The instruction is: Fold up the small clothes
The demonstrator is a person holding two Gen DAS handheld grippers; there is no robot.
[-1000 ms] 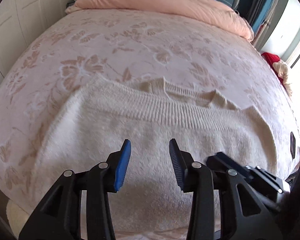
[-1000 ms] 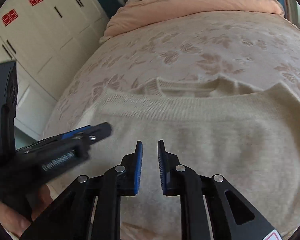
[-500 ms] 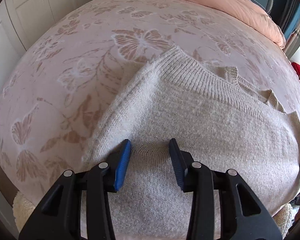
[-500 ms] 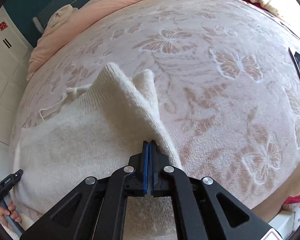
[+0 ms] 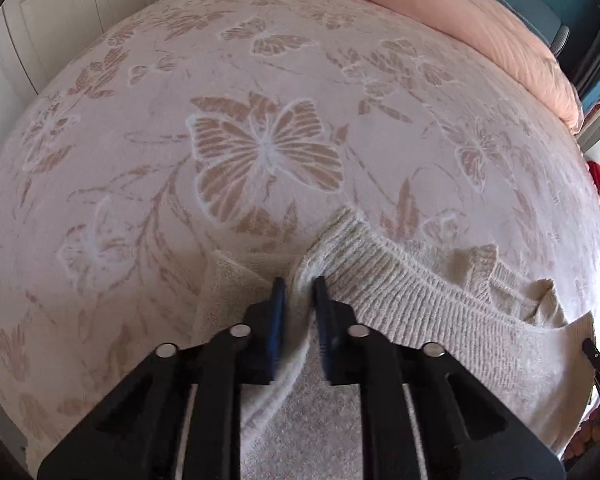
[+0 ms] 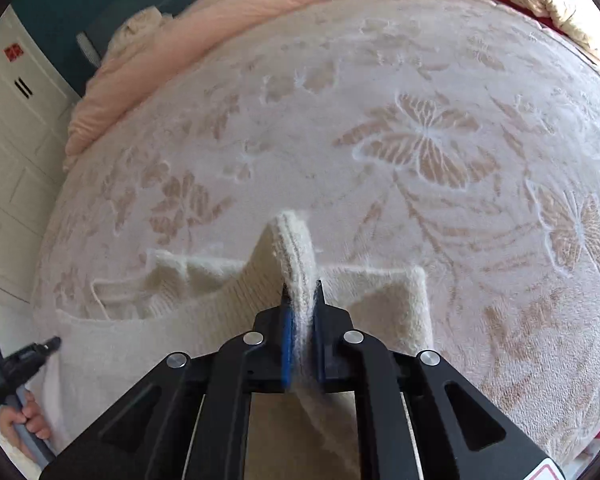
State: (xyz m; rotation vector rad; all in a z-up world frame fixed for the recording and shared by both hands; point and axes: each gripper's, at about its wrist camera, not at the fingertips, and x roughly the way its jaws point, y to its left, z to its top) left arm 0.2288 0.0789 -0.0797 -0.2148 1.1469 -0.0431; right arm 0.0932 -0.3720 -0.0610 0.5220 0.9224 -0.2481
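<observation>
Cream knit sweater point(image 5: 440, 308) lying on the bed's butterfly-patterned blanket point(image 5: 260, 80), near the edge closest to the cameras. Its ribbed band runs across the left wrist view, and 1 corner peaks upward where the knit is pinched. Left gripper point(image 5: 299, 300): fingers narrowly parted with a ridge of knit between them, apparently clamped on it. Right gripper point(image 6: 300, 300): closed on a raised fold of the same sweater point(image 6: 204, 308), with fabric trailing back between its fingers. Progress, as judged: both sides are grasped and the garment appears partly doubled; laying the lifted edges over, flattening and releasing remain. A pink duvet point(image 5: 440, 12) lies at the far end.
</observation>
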